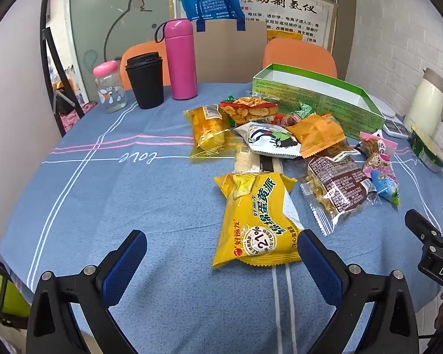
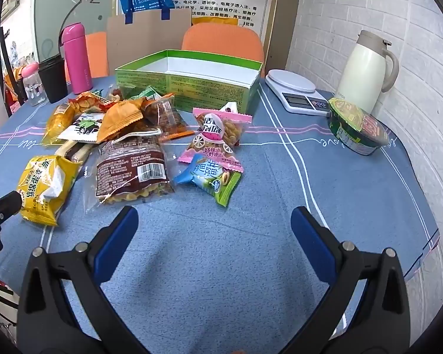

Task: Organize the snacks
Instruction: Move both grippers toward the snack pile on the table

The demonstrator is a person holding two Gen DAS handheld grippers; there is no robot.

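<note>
Lying loose in a heap mid-table on the blue tablecloth (image 2: 251,236): snack packets (image 1: 280,138), with the yellow egg-yolk pie packet (image 1: 257,221) nearest and the open green box (image 2: 192,82) waiting empty just beyond. Hovering near the heap's near edge, left gripper (image 1: 221,253) spread wide just short of that yellow packet, right gripper (image 2: 214,224) likewise spread and empty. Probably just starting: closing on one packet and carrying it far to the box.

Table under blue lined cloth (image 2: 325,183) carries: loose snack packets (image 2: 127,147) heaped left of centre, open green box (image 2: 192,85) behind them, kitchen scale (image 2: 298,91), white jug (image 2: 366,70) and instant-noodle bowl (image 2: 357,129) at right, pink flask (image 1: 180,62), black cup (image 1: 146,81), glass jar (image 1: 109,88) at far left.
</note>
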